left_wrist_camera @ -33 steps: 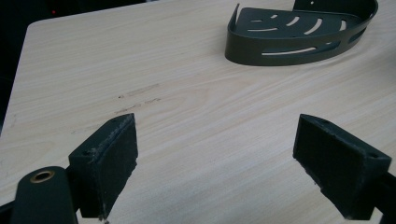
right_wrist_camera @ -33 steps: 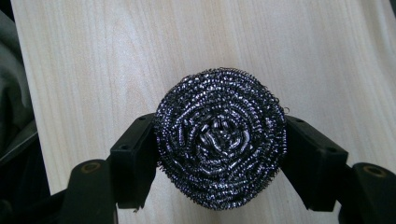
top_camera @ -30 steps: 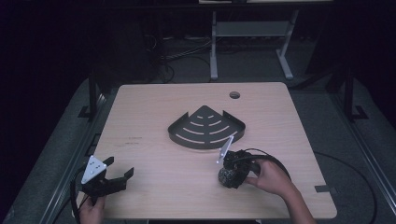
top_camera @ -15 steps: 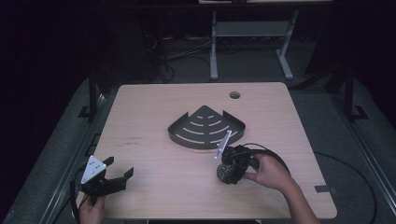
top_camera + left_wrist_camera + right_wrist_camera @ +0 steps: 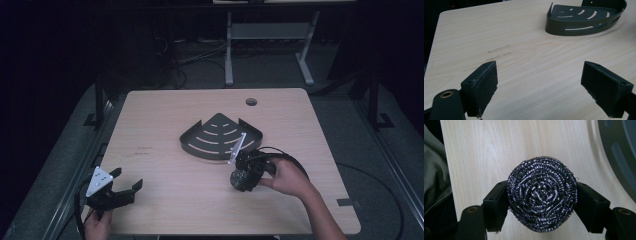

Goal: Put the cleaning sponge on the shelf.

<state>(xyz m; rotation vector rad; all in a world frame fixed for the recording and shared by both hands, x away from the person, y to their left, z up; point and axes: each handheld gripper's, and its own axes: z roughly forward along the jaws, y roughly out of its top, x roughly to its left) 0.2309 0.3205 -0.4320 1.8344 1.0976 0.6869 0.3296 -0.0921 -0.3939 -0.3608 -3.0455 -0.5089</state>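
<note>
The right gripper (image 5: 243, 176) has shifted left, just below the black corner tray (image 5: 220, 137), fingers grasping a steel scourer (image 5: 541, 197); left gripper (image 5: 122, 186) fingers spread.

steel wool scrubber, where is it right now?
The steel wool scrubber sits clamped between the right gripper jaws, on the table's right side, just front of the black corner shelf.
</note>
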